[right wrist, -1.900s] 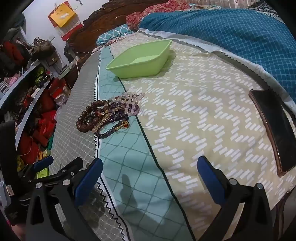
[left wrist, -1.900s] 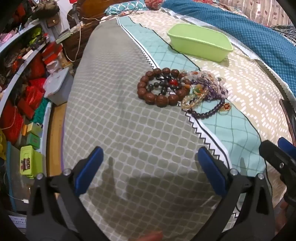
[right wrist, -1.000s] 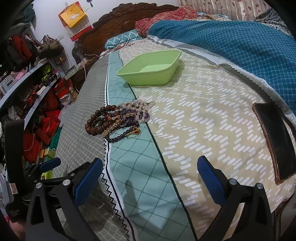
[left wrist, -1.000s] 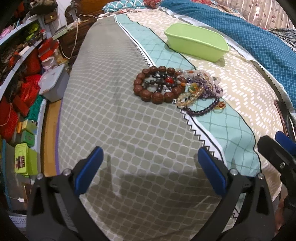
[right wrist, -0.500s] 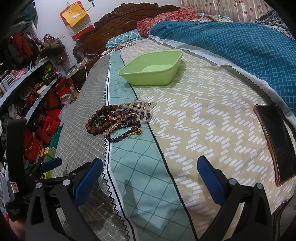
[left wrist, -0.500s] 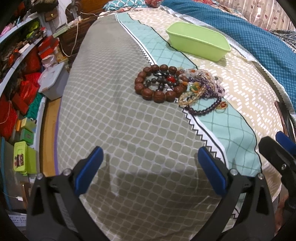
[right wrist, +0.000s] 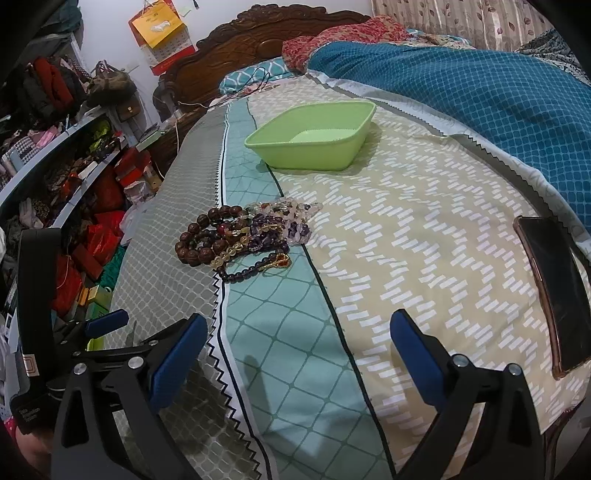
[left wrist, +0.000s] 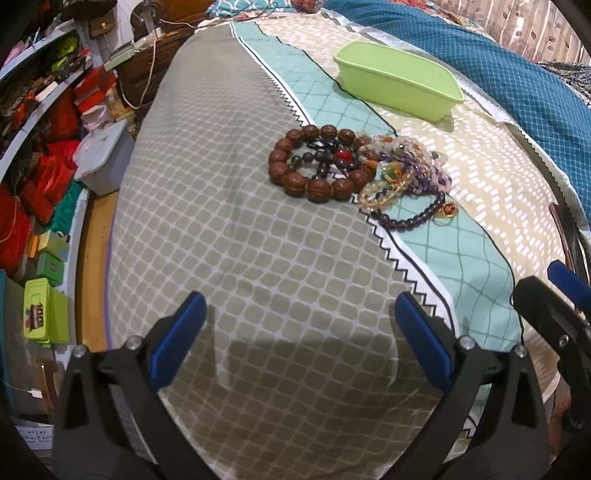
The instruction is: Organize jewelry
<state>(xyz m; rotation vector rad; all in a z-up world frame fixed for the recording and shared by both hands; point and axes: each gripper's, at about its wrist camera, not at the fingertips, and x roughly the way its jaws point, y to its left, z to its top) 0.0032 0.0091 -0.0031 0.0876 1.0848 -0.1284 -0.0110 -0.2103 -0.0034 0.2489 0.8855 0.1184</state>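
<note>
The right wrist view is showing what the left one is missing: a dark phone (right wrist: pixel 554 291) lying flat on the beige part of the bedspread at the far right, the carved wooden headboard (right wrist: pixel 266 33) at the far end, and the inside of the green tray (right wrist: pixel 314 142), which is looking bare. The left wrist view is catching only the tray's outer wall and rim, plus a thin sliver of the phone at the right edge.

The left tool (left wrist: pixel 299 332) is hovering over the grey checked section of the bedspread (left wrist: pixel 221 206), its blue-padded fingers standing wide apart with nothing between them. The right tool (right wrist: pixel 295 343) is hanging over the teal diamond stripe, likewise spread and gripping nothing. Each view is cutting the other tool off at its edge.

The pile of bracelets (left wrist: pixel 354 170) is lying on the bed between the tools and the tray, straddling the zigzag seam. A ring of large brown wooden beads (left wrist: pixel 314 162) is sitting at the left; smaller dark beads with one red bead are lying inside it. Yellow translucent, purple and pale pink strands are tangling at the right, too intertwined to count. A dark purple strand with a gold charm (left wrist: pixel 447 210) is trailing nearest.

Cluttered shelves (right wrist: pixel 55 166) are filling the left side; their contents are hard to make out.
</note>
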